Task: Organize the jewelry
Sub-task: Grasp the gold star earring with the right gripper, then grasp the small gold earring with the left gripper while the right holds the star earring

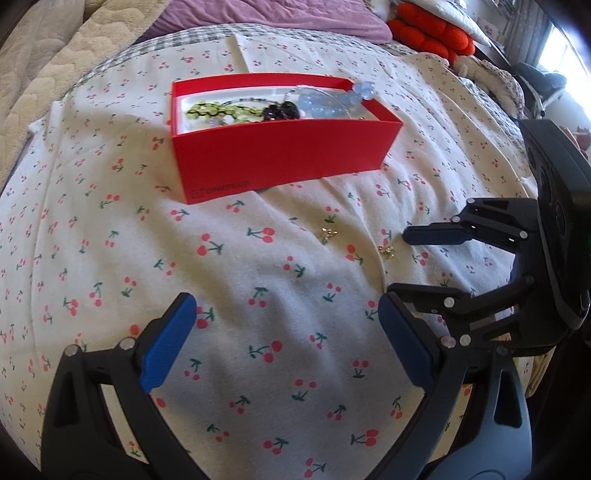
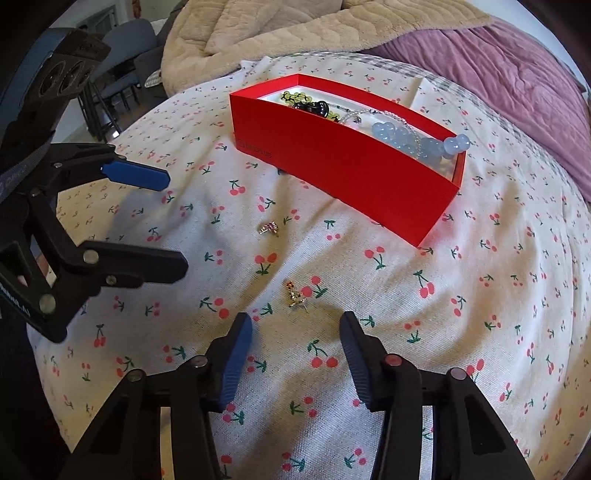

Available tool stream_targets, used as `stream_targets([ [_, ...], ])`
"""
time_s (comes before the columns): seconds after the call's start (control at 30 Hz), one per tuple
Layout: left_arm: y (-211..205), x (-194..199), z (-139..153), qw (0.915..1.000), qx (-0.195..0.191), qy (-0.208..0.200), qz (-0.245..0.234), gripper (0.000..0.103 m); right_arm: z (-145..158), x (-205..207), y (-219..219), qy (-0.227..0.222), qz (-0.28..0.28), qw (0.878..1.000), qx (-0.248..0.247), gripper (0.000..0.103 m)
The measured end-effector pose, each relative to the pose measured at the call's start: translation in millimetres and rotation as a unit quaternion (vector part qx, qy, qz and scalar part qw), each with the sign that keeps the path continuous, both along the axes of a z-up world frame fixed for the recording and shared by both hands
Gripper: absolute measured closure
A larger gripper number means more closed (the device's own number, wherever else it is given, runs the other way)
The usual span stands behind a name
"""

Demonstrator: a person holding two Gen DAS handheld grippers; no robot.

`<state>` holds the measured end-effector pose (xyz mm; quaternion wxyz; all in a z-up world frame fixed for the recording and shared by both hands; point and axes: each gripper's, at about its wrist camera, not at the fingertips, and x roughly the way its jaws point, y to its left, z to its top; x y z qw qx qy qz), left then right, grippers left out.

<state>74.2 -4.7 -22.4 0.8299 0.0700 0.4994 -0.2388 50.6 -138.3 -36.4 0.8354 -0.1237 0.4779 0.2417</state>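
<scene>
A red box (image 1: 280,158) stands on the cherry-print cloth; it also shows in the right wrist view (image 2: 347,177). Inside lie green beads (image 1: 218,110), a dark piece (image 1: 280,110) and pale blue beads (image 1: 328,101). Two small gold earrings lie loose on the cloth in front of the box: one (image 1: 328,233) (image 2: 269,227) nearer the box, the other (image 1: 387,251) (image 2: 293,294) just ahead of my right gripper. My left gripper (image 1: 284,314) is open and empty above bare cloth. My right gripper (image 2: 295,328) is open and empty; it also shows in the left wrist view (image 1: 395,262).
A white card (image 1: 240,51) lies behind the box. A beige quilt (image 2: 295,26) and a purple blanket (image 2: 498,85) are heaped at the back. Red cushions (image 1: 432,33) lie at the far right. Chairs (image 2: 125,62) stand beyond the bed edge.
</scene>
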Motion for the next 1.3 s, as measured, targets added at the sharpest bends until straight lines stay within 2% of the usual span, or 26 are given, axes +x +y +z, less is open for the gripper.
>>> stream_targets([
  [0.2,-6.3,-0.2,0.4,0.9999,-0.004,-0.006,-0.012,0.006,-0.7,6.9,2.1,-0.001,-0.001,1.000,0.008,0.066],
  [0.33,-10.2,-0.8,0.9,0.9997,0.004,-0.016,-0.020,0.016,-2.1,11.4,4.3,0.000,-0.002,1.000,0.009,0.075],
  [0.5,-14.9,-1.9,1.2,0.9990,0.014,-0.026,-0.034,0.022,-3.1,16.3,4.6,0.007,-0.002,1.000,0.013,0.093],
  [0.57,-17.6,-0.7,2.0,0.9988,0.009,-0.025,-0.042,0.027,-2.1,18.1,4.0,0.010,-0.005,1.000,0.015,0.093],
  [0.73,-23.7,2.9,3.1,0.9980,-0.010,-0.014,-0.061,0.051,5.8,20.8,-2.6,0.011,-0.015,1.000,0.023,0.093],
  [0.8,-28.4,5.6,1.2,0.9977,-0.008,-0.012,-0.067,0.056,8.2,21.3,-6.7,0.012,-0.023,0.999,0.026,0.093],
  [1.1,-43.8,17.0,-9.7,0.9972,0.012,-0.010,-0.073,0.072,22.1,19.8,-24.9,0.007,-0.039,0.999,0.038,0.093],
  [1.3,-47.0,20.4,-12.1,0.9972,0.017,-0.011,-0.072,0.074,25.0,19.1,-32.1,0.006,-0.042,0.998,0.039,0.093],
])
